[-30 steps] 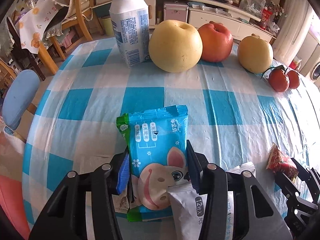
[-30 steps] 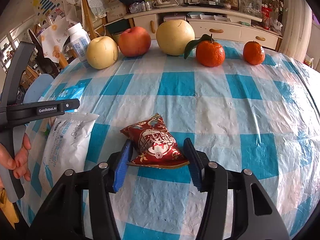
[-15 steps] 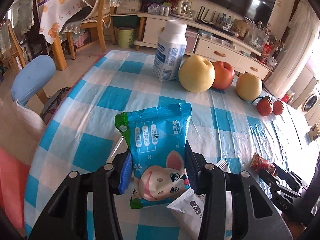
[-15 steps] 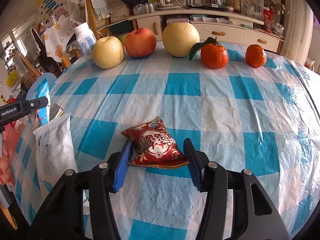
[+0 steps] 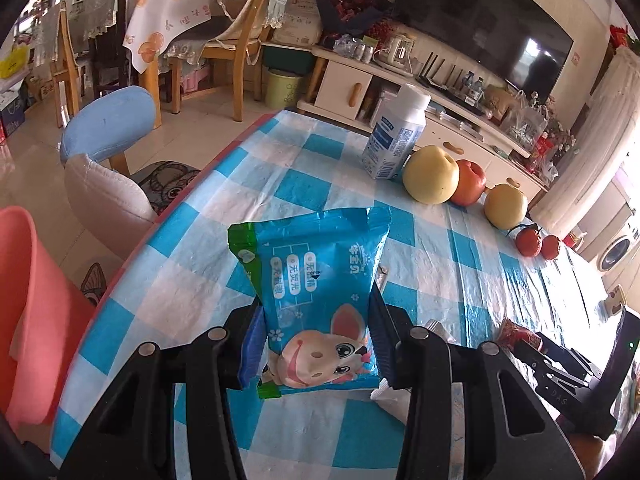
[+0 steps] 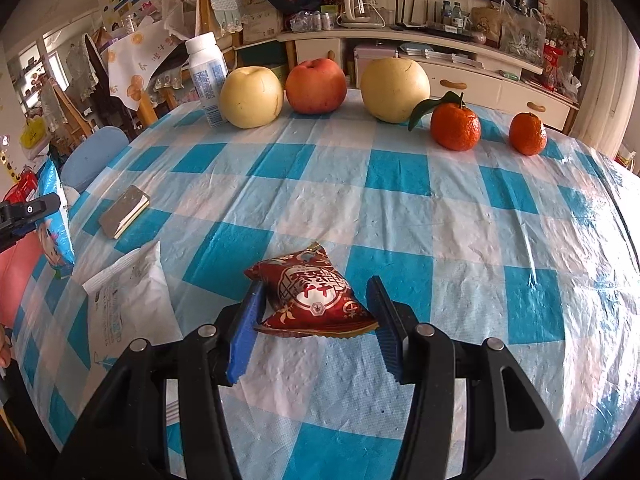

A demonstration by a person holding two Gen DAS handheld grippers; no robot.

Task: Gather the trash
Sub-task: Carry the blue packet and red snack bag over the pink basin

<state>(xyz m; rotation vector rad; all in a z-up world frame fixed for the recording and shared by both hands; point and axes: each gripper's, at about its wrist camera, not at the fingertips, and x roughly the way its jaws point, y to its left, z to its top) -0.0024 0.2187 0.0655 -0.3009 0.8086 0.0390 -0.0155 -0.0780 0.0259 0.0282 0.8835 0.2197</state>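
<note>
Left gripper [image 5: 316, 344] clamps one blue packet [image 5: 320, 300], held above the table [image 6: 400, 208]. Right gripper [image 6: 316, 320] spread around one red packet [image 6: 312, 300], not squeezing it. Table count: one white pouch [image 6: 132, 300], two tangerines [image 6: 456, 126].

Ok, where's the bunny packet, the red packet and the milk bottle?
bunny packet [image 5: 316, 300], left wrist view, middle of its blue front.
red packet [image 6: 312, 296], right wrist view, its round emblem.
milk bottle [image 6: 207, 76], right wrist view, its label.
</note>
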